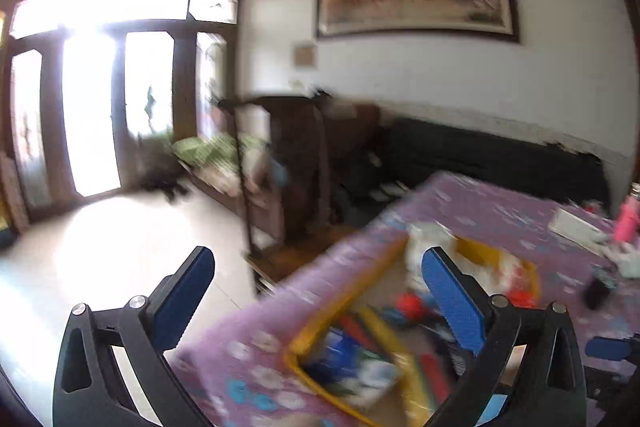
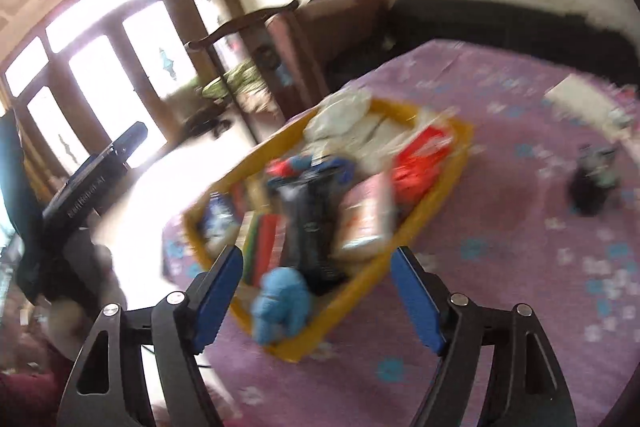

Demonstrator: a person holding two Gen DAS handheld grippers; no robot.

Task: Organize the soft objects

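Note:
A yellow tray (image 2: 448, 183) stands on a purple flowered tablecloth (image 2: 520, 267), filled with soft things. Inside lie white cloth (image 2: 348, 119), a red-and-white packet (image 2: 424, 155), a dark item (image 2: 308, 223) and a blue plush toy (image 2: 280, 303) at the near corner. My right gripper (image 2: 316, 267) hangs open just above that near corner, nothing between its blue pads. My left gripper (image 1: 320, 267) is wide open over the tray's (image 1: 352, 283) left edge, also holding nothing. Both views are motion-blurred.
A small dark object (image 2: 592, 183) sits on the cloth right of the tray. A pink bottle (image 1: 626, 219) and a white box (image 1: 576, 227) stand at the table's far right. Beyond the table are a dark sofa (image 1: 480, 155), wooden chairs and bright glass doors (image 1: 100, 99).

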